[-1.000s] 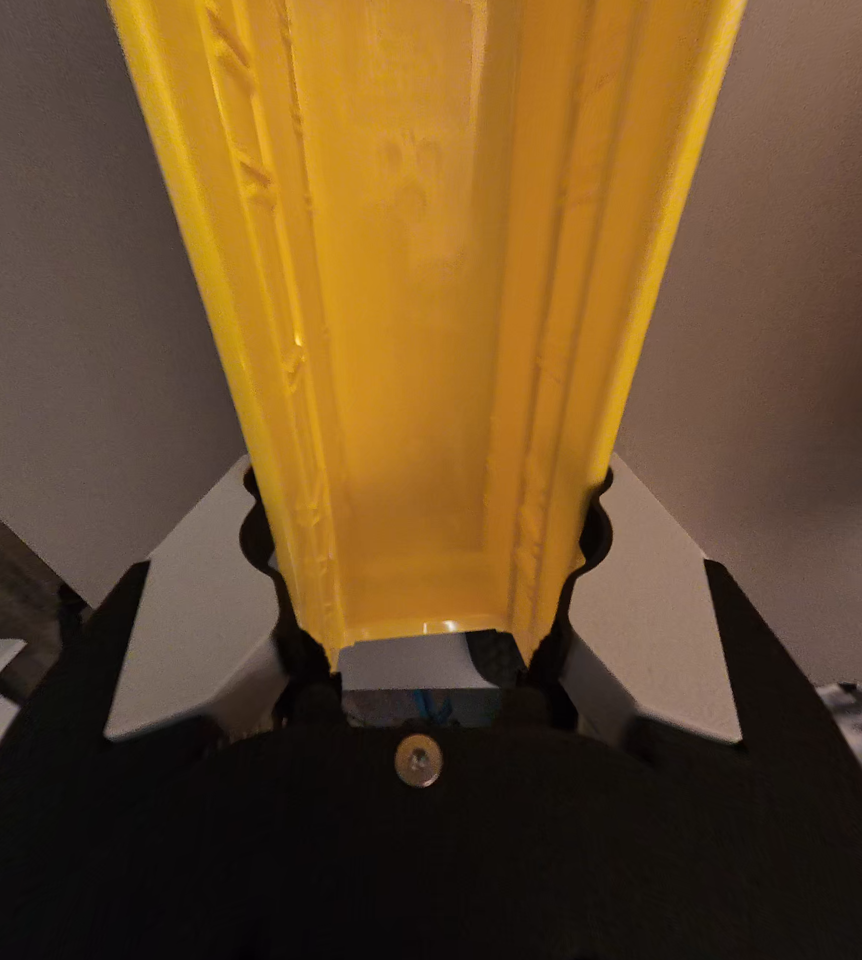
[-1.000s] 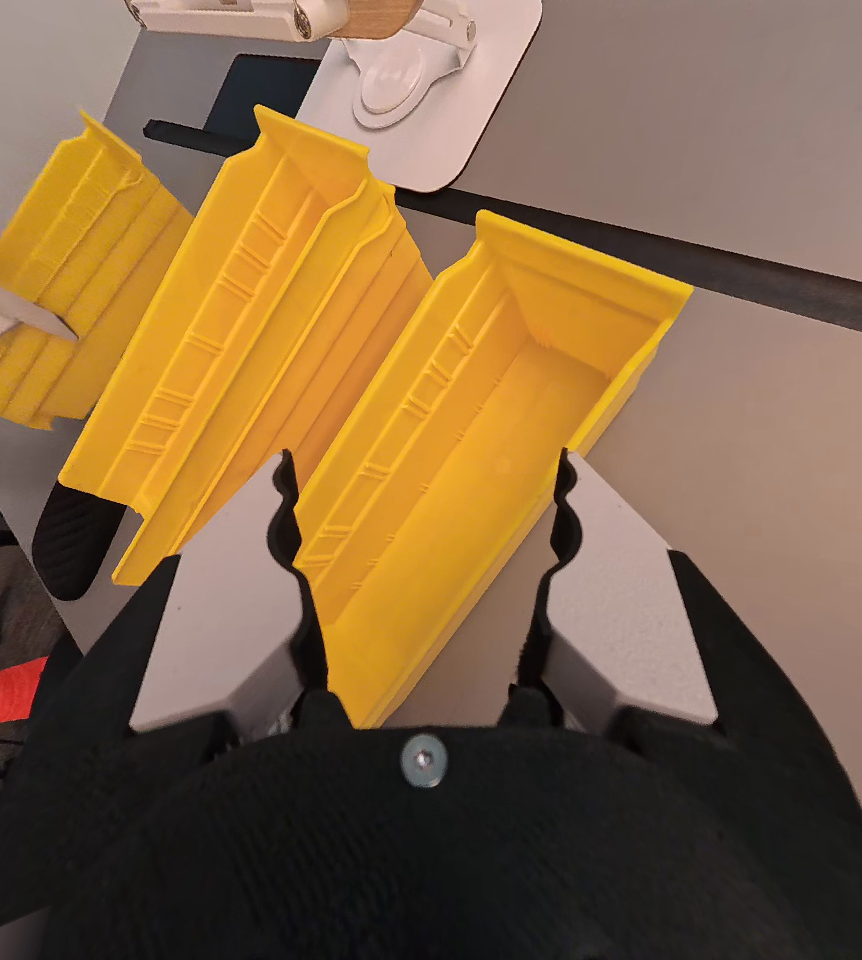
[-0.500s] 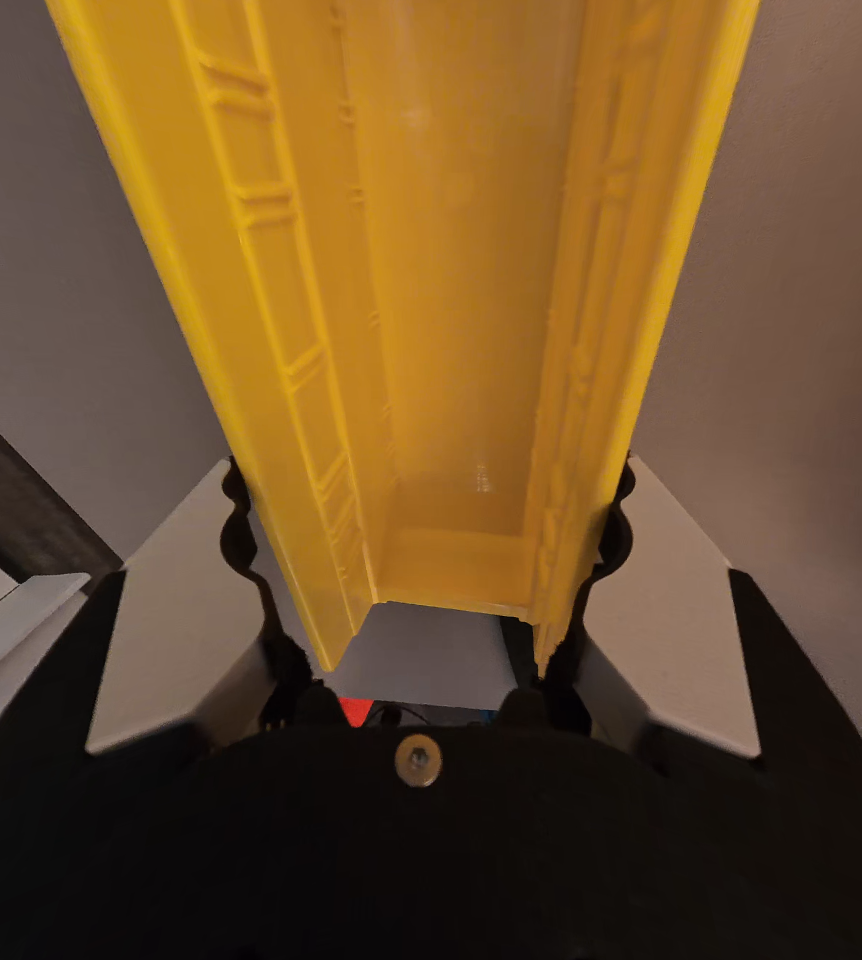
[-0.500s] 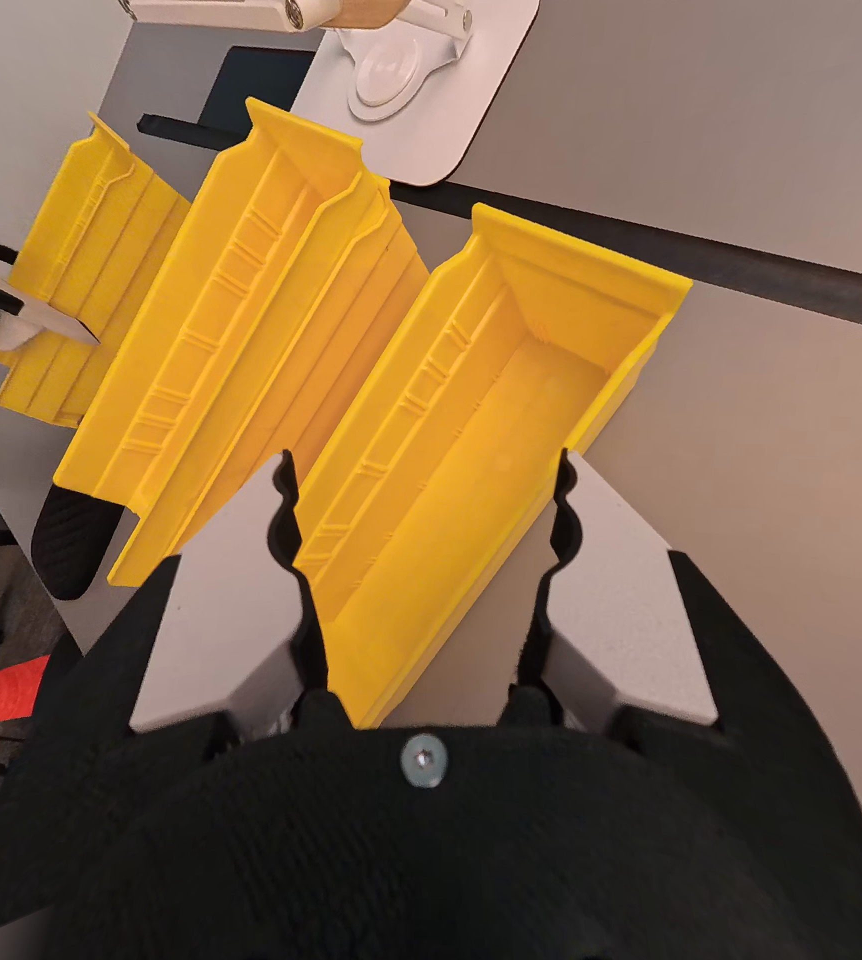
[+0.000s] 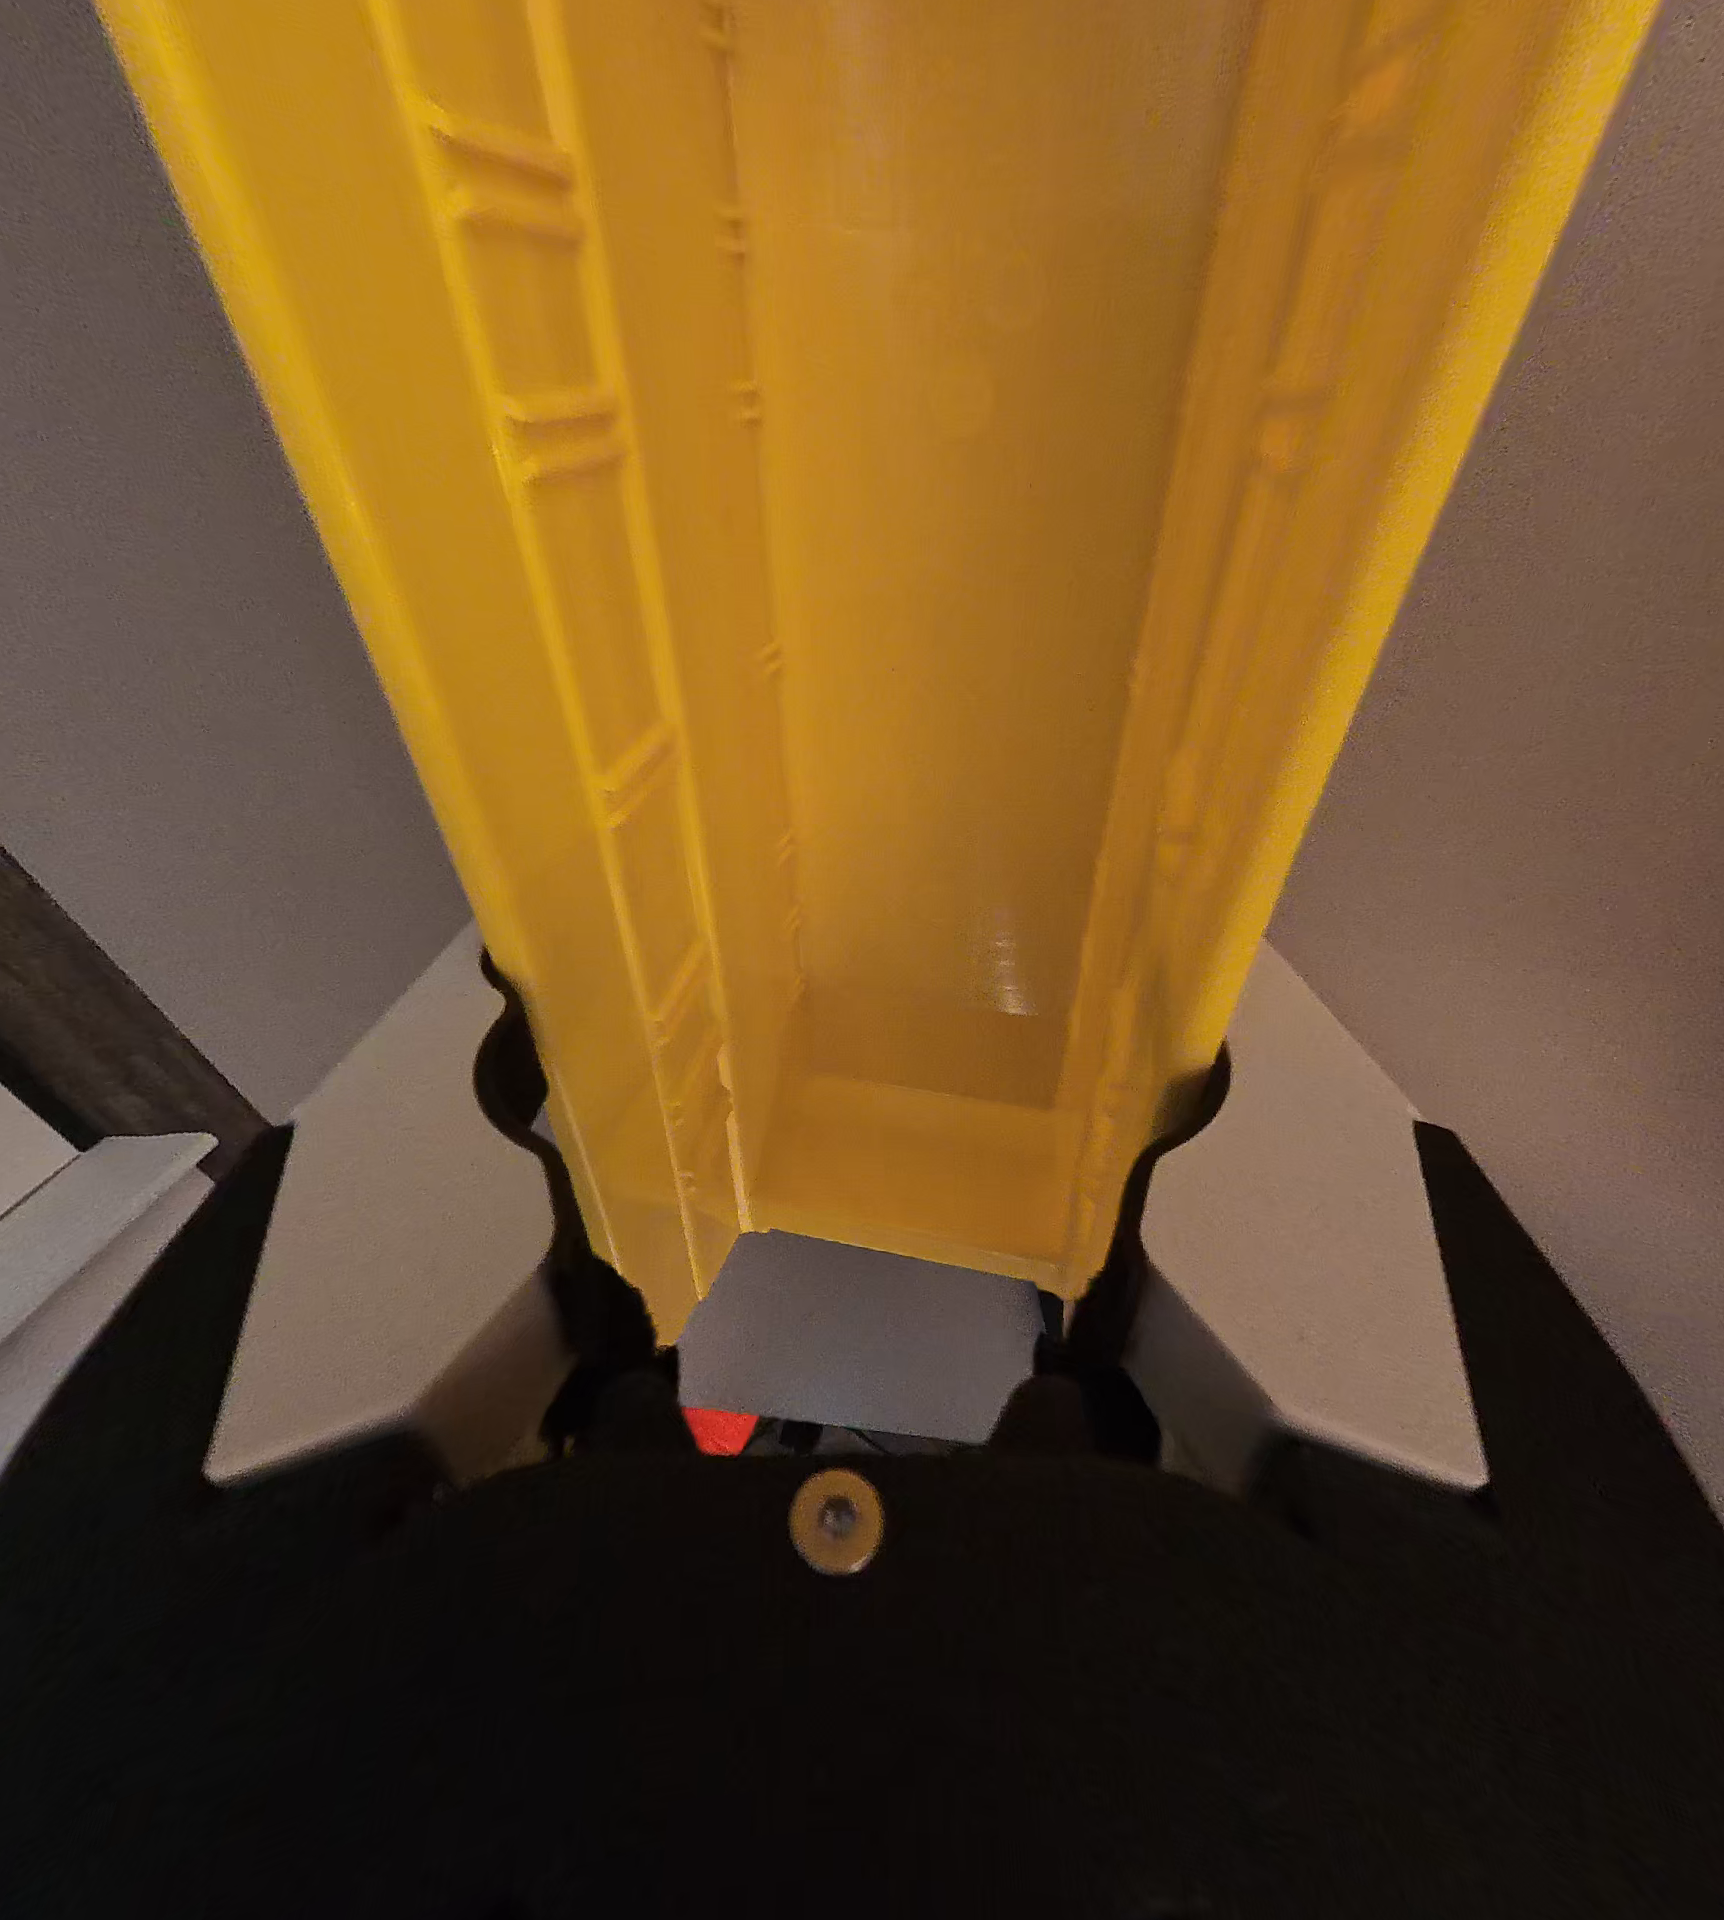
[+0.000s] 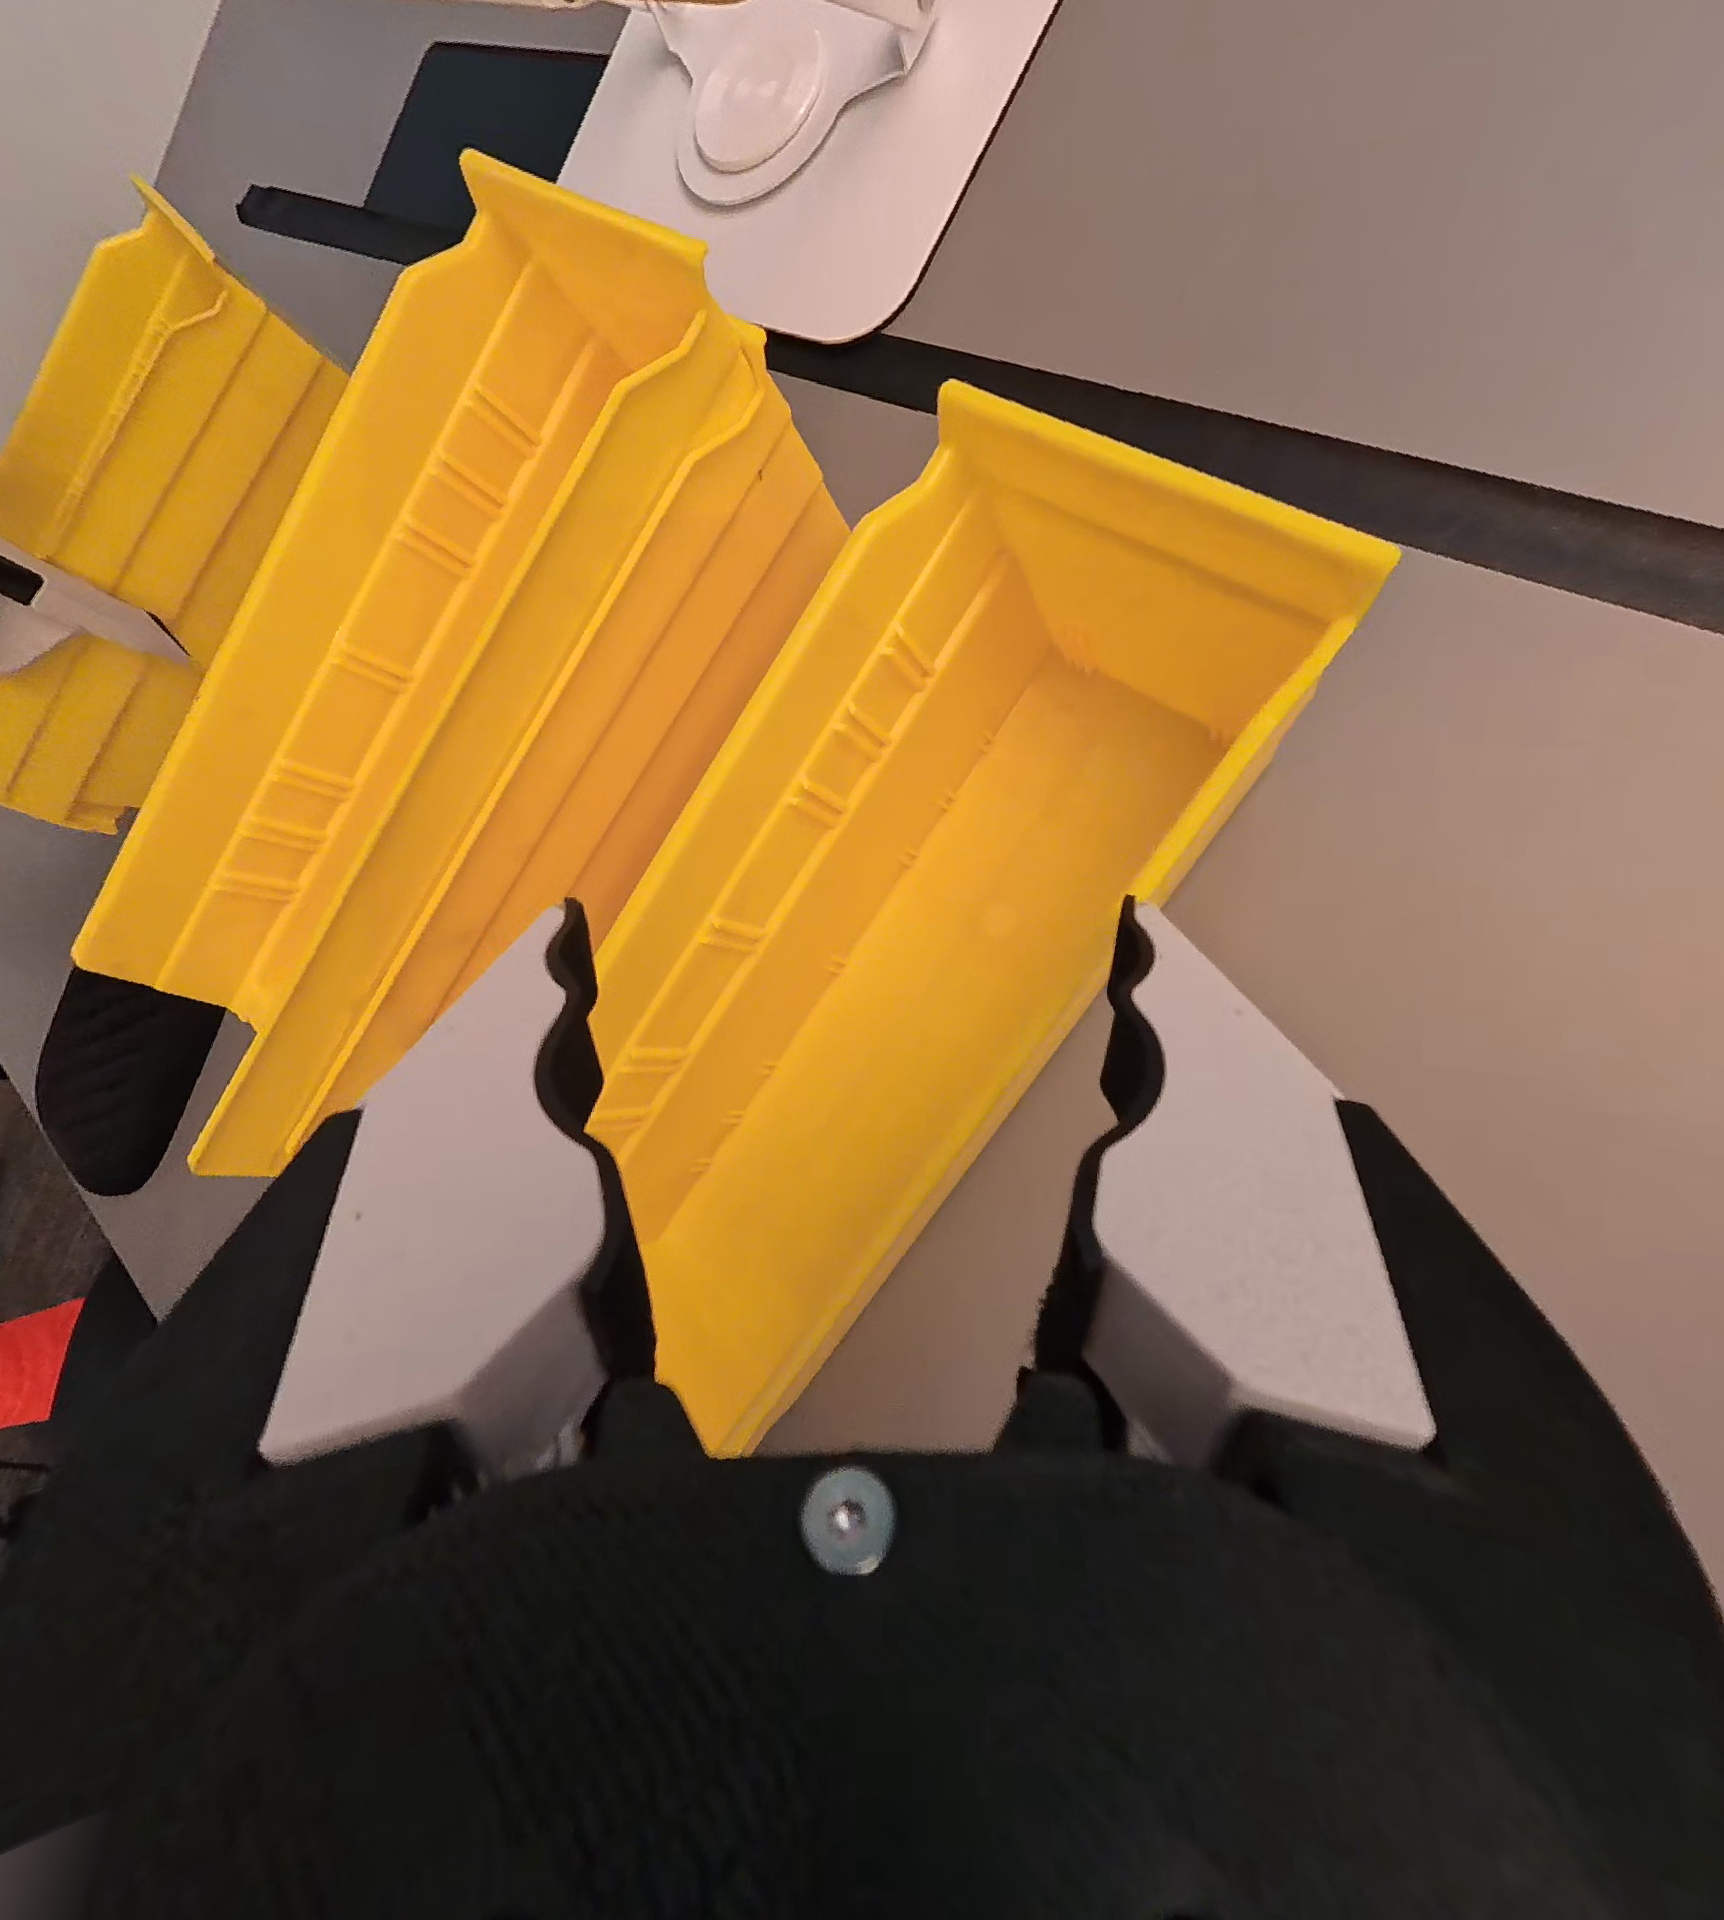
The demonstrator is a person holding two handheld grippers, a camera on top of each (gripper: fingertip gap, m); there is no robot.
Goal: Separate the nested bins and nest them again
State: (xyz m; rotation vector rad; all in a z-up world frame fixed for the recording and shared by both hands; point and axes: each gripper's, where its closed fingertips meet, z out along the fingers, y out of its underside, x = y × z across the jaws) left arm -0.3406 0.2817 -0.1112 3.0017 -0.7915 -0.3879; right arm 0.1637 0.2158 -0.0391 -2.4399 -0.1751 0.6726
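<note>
- While the left gripper holds one yellow bin clamped between its jaws, keep that bin level and aligned lengthwise with its target; any tilt may jam the nesting.
- Right gripper straddles the table's nearest bin, jaws apart, the right one clear of its wall; two more bins lie left.

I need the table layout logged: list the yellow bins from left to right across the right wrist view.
Bin held in the left gripper → nested pair of bins → single open bin lying between the right gripper's fingers.
</note>
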